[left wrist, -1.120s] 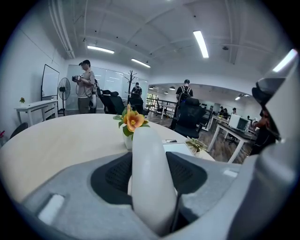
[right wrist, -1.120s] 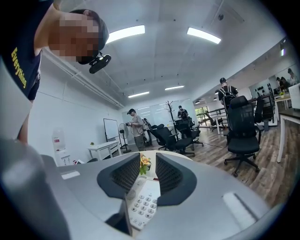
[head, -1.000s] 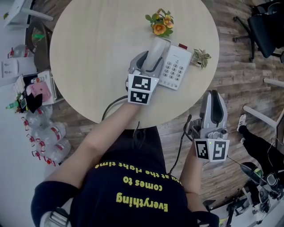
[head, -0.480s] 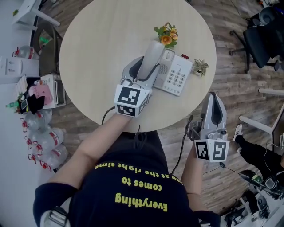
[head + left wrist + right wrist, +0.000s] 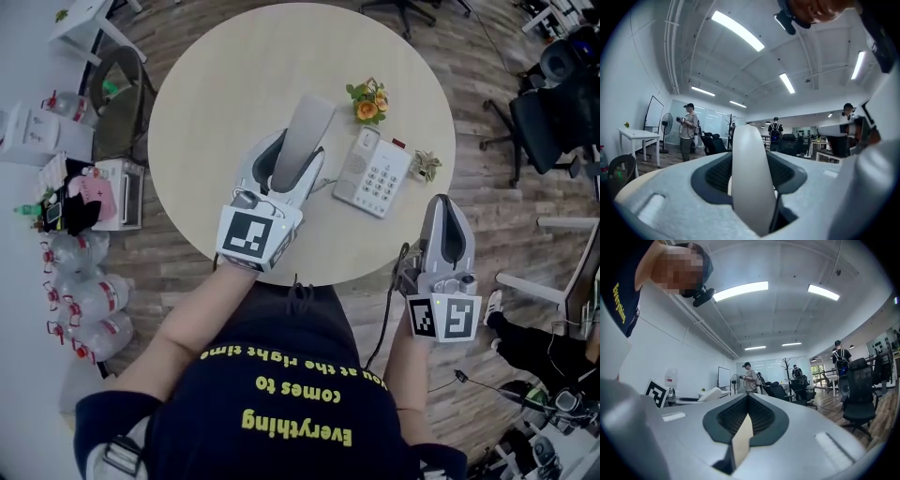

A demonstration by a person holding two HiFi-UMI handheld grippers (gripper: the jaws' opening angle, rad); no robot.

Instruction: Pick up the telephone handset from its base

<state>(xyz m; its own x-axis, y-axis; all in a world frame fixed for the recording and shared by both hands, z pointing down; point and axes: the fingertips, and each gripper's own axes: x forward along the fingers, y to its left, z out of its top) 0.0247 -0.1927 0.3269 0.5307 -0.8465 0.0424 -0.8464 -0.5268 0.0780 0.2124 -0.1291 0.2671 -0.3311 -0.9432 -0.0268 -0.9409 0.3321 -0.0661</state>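
Observed the left gripper over the round table, jaws held partway apart and pinching the white handset across its middle. Confirmed in the left gripper view: dark pads pressed to both sides of the handset, its far end reaching forward and up past the jaw tips.

Found the handset off its base, clear of it and to its left in the head view. Noted the bare cradle on the base's left half and the keypad on its right half. Noted the base lying flat on the table toward the right edge, set at an angle.

Recorded a pot of orange flowers just beyond the base and a small plant just beside its right corner, both on the table and apart from the handset.

Found the right gripper off the table's near-right edge, over the wooden floor, jaws pressed together with nothing between them. Confirmed in the right gripper view.

Noted bottles on the floor left of the table and a black office chair at far right.
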